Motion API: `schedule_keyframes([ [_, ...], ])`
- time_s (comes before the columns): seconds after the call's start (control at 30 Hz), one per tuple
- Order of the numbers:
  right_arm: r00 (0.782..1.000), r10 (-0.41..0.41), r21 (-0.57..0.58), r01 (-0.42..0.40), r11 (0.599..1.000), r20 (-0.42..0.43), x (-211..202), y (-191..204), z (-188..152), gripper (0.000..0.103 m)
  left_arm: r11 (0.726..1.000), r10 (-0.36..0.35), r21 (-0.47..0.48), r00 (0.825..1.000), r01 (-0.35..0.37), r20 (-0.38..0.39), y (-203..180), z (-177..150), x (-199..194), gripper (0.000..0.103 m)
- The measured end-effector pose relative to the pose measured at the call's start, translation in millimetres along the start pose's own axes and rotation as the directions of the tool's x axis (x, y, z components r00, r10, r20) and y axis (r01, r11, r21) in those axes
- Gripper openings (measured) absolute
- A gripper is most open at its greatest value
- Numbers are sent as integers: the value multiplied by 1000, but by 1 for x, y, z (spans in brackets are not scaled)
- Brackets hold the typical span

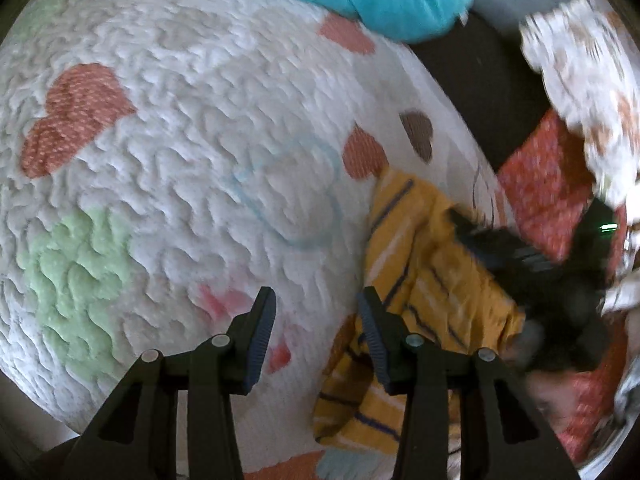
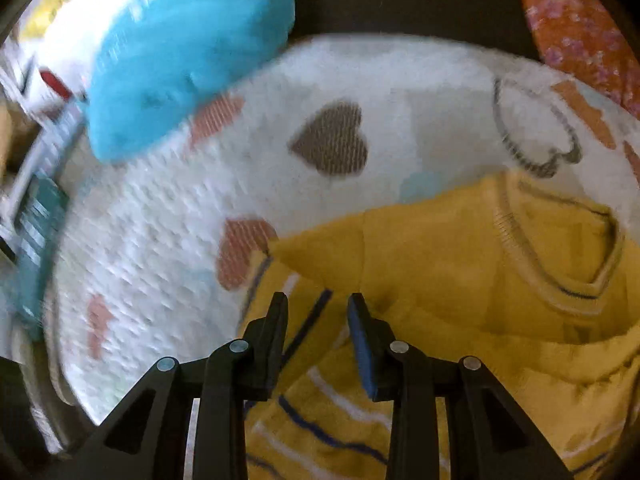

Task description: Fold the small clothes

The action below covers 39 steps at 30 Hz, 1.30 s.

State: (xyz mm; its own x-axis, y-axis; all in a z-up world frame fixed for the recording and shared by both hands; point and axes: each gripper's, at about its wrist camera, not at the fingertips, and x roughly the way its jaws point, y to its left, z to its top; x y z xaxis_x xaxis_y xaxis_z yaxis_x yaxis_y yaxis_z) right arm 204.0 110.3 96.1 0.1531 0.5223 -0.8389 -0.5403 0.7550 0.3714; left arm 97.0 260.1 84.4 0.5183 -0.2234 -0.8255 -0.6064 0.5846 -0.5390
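A yellow striped top (image 2: pixel 460 280) lies rumpled, unfolded, on the heart-print quilt (image 1: pixel 180 160); both grippers, left (image 1: pixel 316 300) and right (image 2: pixel 318 304), hover part-open, empty.

I have both grippers angled steeply downward. Left gripper (image 1: pixel 316 300): jaws partly apart, nothing between them. Right gripper (image 2: pixel 318 306): jaws likewise parted, gripping nothing.

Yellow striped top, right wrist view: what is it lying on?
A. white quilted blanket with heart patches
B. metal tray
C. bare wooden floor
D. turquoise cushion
A: the yellow striped top lies spread on the white quilted blanket, whose brown heart patch shows just beyond it; the turquoise cushion sits apart at the far edge.
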Motion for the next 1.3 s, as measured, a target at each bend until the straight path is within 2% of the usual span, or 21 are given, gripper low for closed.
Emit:
schedule_keyframes([
  [0.1, 996, 47, 58, -51, 997, 71, -55, -33, -13, 44, 998, 22, 68, 997, -17, -69, -11, -14, 13, 46],
  [0.17, 994, 36, 87, -45, 995, 102, -86, -59, -30, 49, 993, 40, 114, 993, -27, -111, -18, -25, 21, 46],
  [0.3, 987, -65, 170, 39, 985, 147, -156, -138, -86, 56, 978, 97, 199, 984, -65, -152, -29, -42, 33, 47],
  [0.4, 975, -172, 256, 132, 958, 139, -193, -196, -129, 61, 962, 139, 253, 981, -101, -137, -38, -49, 37, 45],
  [0.43, 974, -186, 286, 143, 948, 129, -200, -213, -143, 61, 955, 162, 271, 979, -122, -127, -41, -51, 38, 40],
  [0.47, 974, -193, 309, 148, 939, 119, -203, -224, -152, 62, 944, 201, 289, 974, -162, -109, -44, -51, 40, 26],
  [0.5, 974, -198, 334, 152, 930, 108, -205, -235, -162, 62, 929, 248, 304, 965, -211, -89, -46, -53, 43, 18],
  [0.63, 978, -192, 335, 156, 929, 77, -190, -247, -188, 61, 916, 290, 303, 956, -261, -52, -48, -59, 46, 18],
  [0.67, 981, -181, 330, 150, 932, 65, -182, -245, -192, 61, 905, 309, 317, 950, -283, -34, -51, -62, 48, 18],
  [0.7, 986, -157, 323, 132, 937, 52, -174, -243, -197, 57, 895, 326, 328, 945, -302, -19, -53, -64, 49, 18],
  [0.73, 990, -136, 311, 119, 943, 32, -167, -241, -200, 19, 878, 351, 347, 937, -329, 2, -57, -67, 51, 18],
  [0.77, 990, -138, 298, 127, 946, 14, -164, -241, -201, 8, 867, 366, 358, 930, -347, 15, -64, -69, 57, 18],
  [0.87, 977, -213, 345, 191, 919, 26, -173, -256, -207, 7, 821, 418, 401, 906, -407, 63, -77, -76, 65, 17],
  [0.93, 962, -270, 386, 239, 891, 29, -182, -271, -209, 7, 806, 435, 411, 897, -426, 77, -82, -78, 70, 17],
  [1.03, 951, -309, 435, 269, 859, 24, -191, -291, -212, 7, 812, 434, 403, 898, -423, 69, -85, -76, 73, 17],
  [1.1, 953, -303, 422, 267, 866, 18, -190, -289, -208, 9, 827, 420, 388, 906, -406, 52, -82, -73, 70, 17],
  [1.13, 953, -302, 418, 265, 869, 23, -190, -287, -206, 14, 836, 411, 381, 911, -394, 41, -80, -70, 69, 17],
  [1.2, 949, -311, 415, 259, 872, 60, -198, -279, -199, 18, 877, 363, 339, 932, -341, -3, -71, -62, 62, 17],
  [1.27, 935, -338, 403, 271, 874, 104, -211, -267, -191, 29, 920, 304, 273, 952, -281, -44, -56, -53, 49, 17],
  [1.3, 926, -349, 376, 275, 885, 144, -219, -257, -188, 40, 939, 273, 230, 961, -255, -50, -48, -48, 41, 17],
])
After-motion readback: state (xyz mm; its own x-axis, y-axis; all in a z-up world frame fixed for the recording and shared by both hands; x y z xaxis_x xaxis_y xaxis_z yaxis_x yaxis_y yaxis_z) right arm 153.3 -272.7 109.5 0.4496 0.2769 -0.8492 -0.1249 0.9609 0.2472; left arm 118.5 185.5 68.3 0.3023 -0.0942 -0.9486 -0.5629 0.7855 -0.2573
